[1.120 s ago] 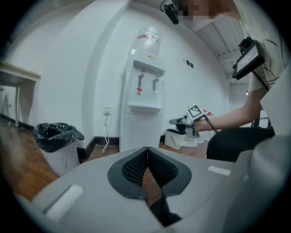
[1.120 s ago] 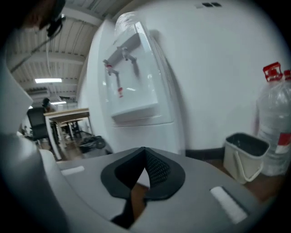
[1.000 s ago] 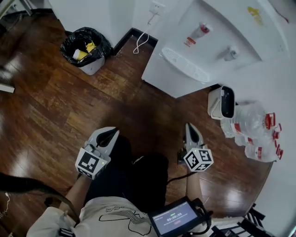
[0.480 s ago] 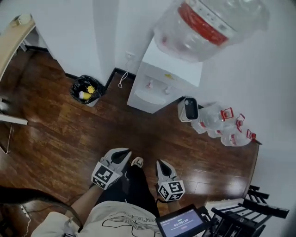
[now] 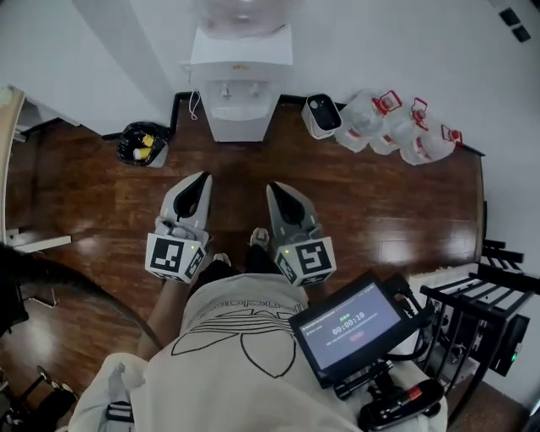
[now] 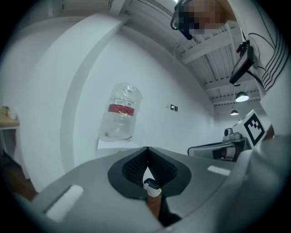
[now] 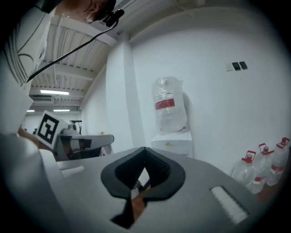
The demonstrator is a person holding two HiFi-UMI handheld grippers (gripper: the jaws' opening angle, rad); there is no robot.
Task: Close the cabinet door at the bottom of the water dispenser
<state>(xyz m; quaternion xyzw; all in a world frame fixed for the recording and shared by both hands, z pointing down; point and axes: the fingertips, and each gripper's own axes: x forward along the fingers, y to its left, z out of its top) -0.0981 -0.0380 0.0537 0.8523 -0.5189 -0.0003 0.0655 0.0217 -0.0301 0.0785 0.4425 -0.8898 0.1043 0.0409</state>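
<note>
The white water dispenser [image 5: 240, 84] stands against the far wall with a clear bottle [image 5: 245, 13] on top. Its lower front [image 5: 239, 128] is seen steeply from above, and no door sticks out from it. My left gripper [image 5: 200, 179] and right gripper [image 5: 274, 187] are held side by side well short of it, both shut and empty, pointing toward it. In the left gripper view the bottle [image 6: 120, 116] rises above the shut left gripper [image 6: 146, 152]. In the right gripper view the dispenser [image 7: 172, 145] sits just beyond the shut right gripper [image 7: 145, 152].
A black-lined bin [image 5: 142, 143] stands left of the dispenser. A small white appliance [image 5: 321, 114] and several empty water bottles [image 5: 396, 126] lie to its right. A tablet [image 5: 354, 325] and a black rack [image 5: 481, 312] are at the near right. Dark wooden floor [image 5: 380, 202] lies between.
The view has risen and pulled back, so the dispenser is now small and far. Both grippers have come up from near the floor and stayed shut.
</note>
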